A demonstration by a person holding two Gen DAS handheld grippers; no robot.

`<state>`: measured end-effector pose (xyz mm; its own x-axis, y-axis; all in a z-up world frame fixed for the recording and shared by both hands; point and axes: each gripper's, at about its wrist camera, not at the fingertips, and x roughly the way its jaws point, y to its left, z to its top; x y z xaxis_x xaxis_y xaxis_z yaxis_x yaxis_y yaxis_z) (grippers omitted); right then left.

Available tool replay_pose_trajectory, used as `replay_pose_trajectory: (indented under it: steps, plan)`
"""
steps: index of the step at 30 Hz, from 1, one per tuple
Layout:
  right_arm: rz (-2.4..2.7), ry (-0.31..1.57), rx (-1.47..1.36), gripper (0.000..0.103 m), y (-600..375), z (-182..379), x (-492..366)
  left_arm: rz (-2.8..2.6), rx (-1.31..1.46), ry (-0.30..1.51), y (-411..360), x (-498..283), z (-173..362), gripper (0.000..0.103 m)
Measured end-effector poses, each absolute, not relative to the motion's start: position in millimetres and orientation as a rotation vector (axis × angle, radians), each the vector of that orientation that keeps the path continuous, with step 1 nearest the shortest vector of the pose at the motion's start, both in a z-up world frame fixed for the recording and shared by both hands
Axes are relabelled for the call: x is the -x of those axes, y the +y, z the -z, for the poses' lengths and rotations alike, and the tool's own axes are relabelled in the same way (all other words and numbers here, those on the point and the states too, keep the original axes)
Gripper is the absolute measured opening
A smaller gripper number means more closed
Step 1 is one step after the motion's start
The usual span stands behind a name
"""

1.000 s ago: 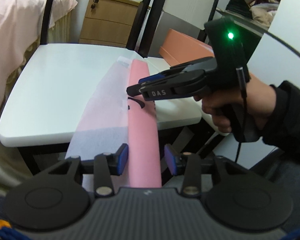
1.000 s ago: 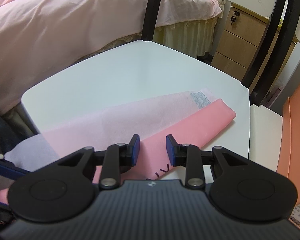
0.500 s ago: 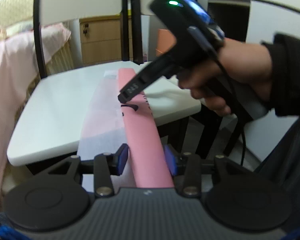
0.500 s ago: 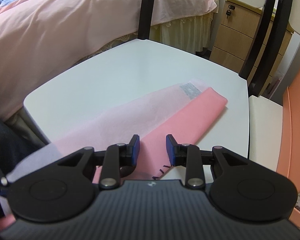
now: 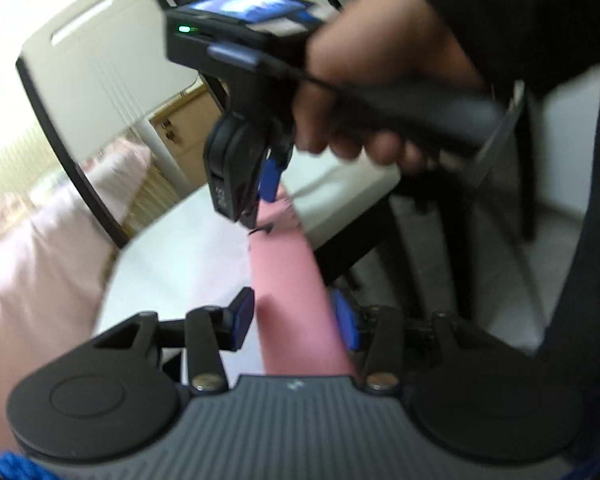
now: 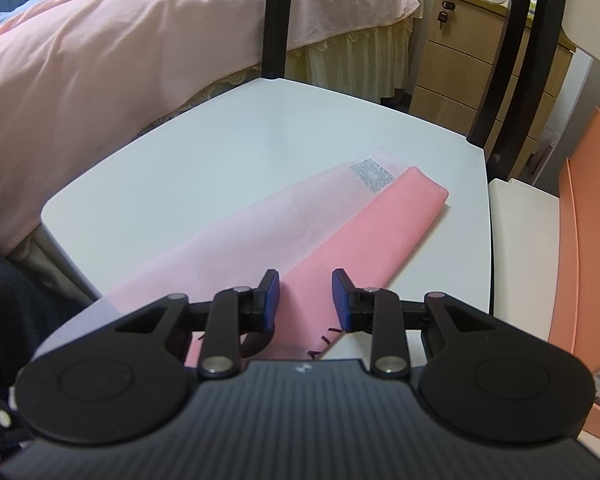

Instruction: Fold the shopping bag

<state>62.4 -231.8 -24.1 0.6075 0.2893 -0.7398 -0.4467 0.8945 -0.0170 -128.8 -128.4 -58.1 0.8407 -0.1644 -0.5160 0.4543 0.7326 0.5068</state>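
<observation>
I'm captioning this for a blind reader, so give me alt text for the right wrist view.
A pink shopping bag, folded into a long strip with a paler translucent layer beside it, lies diagonally across a white chair seat. The right gripper hovers over its near end, blue-padded fingers apart. A bed with pink bedding and a wooden drawer unit stand behind.

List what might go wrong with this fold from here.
1. The long pink folded shopping bag overhangs the white chair seat; it may slide off.
2. The left gripper has just been opening around the strip, not pinching it, so the end could drop.
3. The right gripper also hovers open.
</observation>
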Motion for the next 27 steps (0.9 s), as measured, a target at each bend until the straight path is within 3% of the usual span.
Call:
replay_pose_trajectory:
  steps: [9,18,27]
  plan:
    - [-0.397,0.821,0.181,0.032,-238.3,24.1,-64.6,0.178,-0.79,0.451,-102.7,118.9,71.3,0.048]
    - [-0.381,0.837,0.107,0.032,-240.4,25.1,-66.2,0.064,-0.74,0.449,-79.4,103.7,64.8,0.051]
    - [-0.383,0.838,0.112,0.032,-240.0,24.6,-65.0,0.107,-0.869,0.3,-101.9,142.5,69.3,0.055]
